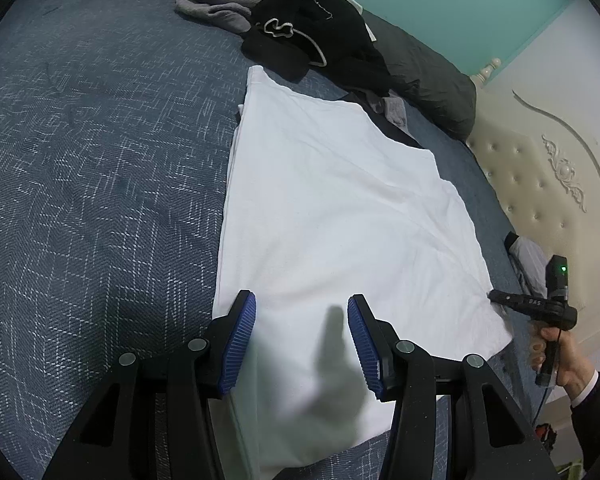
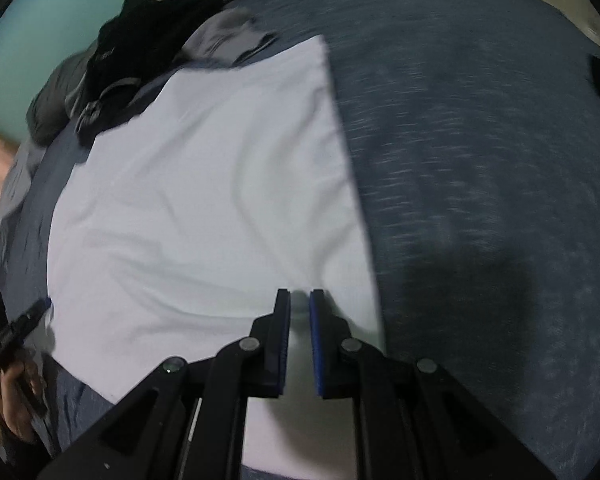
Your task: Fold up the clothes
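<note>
Blue-padded jaws of the left gripper [image 1: 302,312] are held half open over the near edge of the white shirt [image 1: 340,208], with cloth seen between them but not pinched. Further out, the shirt is spread flat on the blue bedspread [image 1: 100,160], already narrowed to a long panel, with a pile of dark clothes [image 1: 320,36] beyond its far end. The right gripper [image 2: 300,304] is seen nearly shut, and whether it holds any cloth cannot be told from the blurred view. For a clean fold, both near corners are probably best pinched through all layers, lifted together and carried evenly toward the far end, so that the edges are kept aligned and wrinkles are not trapped.
</note>
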`<action>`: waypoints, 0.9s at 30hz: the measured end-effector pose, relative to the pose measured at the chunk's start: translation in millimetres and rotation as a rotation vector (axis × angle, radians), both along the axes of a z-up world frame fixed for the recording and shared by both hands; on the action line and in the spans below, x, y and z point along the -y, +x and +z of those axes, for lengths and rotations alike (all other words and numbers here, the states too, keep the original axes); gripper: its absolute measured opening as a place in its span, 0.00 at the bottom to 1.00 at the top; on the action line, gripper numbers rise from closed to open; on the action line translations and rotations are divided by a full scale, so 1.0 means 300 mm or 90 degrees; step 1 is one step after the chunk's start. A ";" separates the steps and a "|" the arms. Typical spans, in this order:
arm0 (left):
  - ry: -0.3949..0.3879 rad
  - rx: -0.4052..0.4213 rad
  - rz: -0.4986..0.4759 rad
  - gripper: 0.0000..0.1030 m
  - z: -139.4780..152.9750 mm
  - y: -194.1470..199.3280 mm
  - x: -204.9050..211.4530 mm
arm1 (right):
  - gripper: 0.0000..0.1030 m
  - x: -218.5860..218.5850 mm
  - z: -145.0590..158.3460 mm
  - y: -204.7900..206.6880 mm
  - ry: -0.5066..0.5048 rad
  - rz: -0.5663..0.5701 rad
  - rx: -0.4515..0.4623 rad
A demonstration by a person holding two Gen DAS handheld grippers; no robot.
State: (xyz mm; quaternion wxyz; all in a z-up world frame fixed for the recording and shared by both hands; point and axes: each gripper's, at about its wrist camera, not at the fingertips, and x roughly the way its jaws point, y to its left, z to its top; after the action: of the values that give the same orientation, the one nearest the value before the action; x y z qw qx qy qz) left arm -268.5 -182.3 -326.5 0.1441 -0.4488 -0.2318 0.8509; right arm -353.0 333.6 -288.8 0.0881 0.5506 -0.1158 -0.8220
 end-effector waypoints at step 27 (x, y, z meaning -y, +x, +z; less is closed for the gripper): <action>0.002 0.009 0.014 0.50 0.028 0.018 0.023 | 0.09 -0.162 -0.001 0.201 -0.038 -0.093 -0.016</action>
State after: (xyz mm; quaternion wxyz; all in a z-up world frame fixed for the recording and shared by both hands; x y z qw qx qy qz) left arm -263.1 -189.2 -318.2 0.1336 -0.4518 -0.2390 0.8491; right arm -292.7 382.1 -289.0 0.0455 0.5273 -0.1791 -0.8293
